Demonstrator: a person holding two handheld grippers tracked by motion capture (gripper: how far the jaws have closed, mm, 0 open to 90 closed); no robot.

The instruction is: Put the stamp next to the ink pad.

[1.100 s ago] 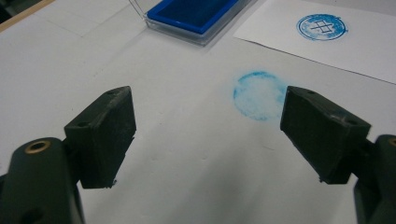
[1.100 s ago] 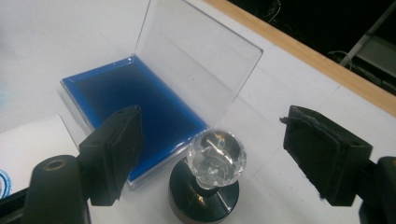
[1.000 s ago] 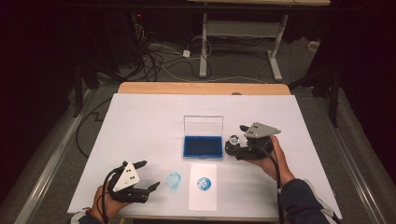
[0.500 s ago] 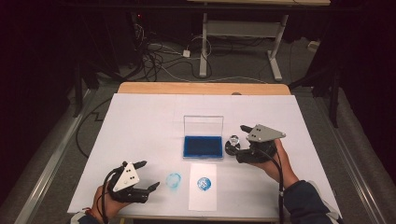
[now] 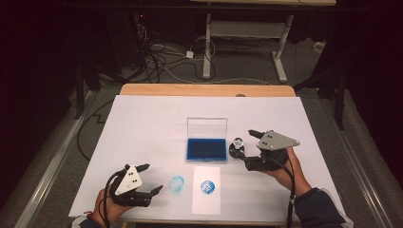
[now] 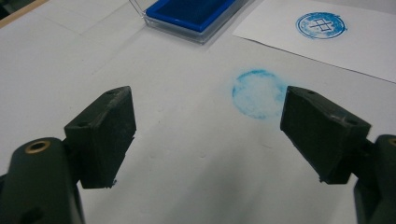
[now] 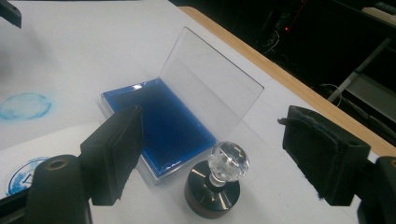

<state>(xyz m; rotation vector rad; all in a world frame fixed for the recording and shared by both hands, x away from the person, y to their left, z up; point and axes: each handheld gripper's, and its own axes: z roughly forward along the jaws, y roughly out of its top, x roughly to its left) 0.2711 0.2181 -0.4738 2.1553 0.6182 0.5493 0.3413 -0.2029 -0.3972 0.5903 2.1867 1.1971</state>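
A blue ink pad (image 5: 206,147) (image 7: 161,123) lies mid-table in a clear case with its lid raised (image 7: 208,79). Just to its right stands a round dark stamp with a crystal knob (image 5: 236,145) (image 7: 218,179). My right gripper (image 5: 248,148) (image 7: 219,154) is open, its jaws on either side of the stamp and apart from it. A white sheet (image 5: 207,189) (image 6: 336,44) near the front edge bears a round blue stamp print (image 5: 207,186) (image 6: 321,25). A faint blue ring (image 5: 177,184) (image 6: 259,93) marks the table cover left of the sheet. My left gripper (image 5: 153,179) (image 6: 210,135) is open beside that ring, holding nothing.
The white cover (image 5: 157,123) spreads over a wooden table whose back edge (image 5: 204,90) shows beyond it. Cables and metal desk legs (image 5: 207,42) lie on the dark floor behind. A person's hands hold both grippers at the front corners.
My right gripper has slid a little back from the stamp and lower toward the front; the stamp stands free on the table. The left gripper has stayed put.
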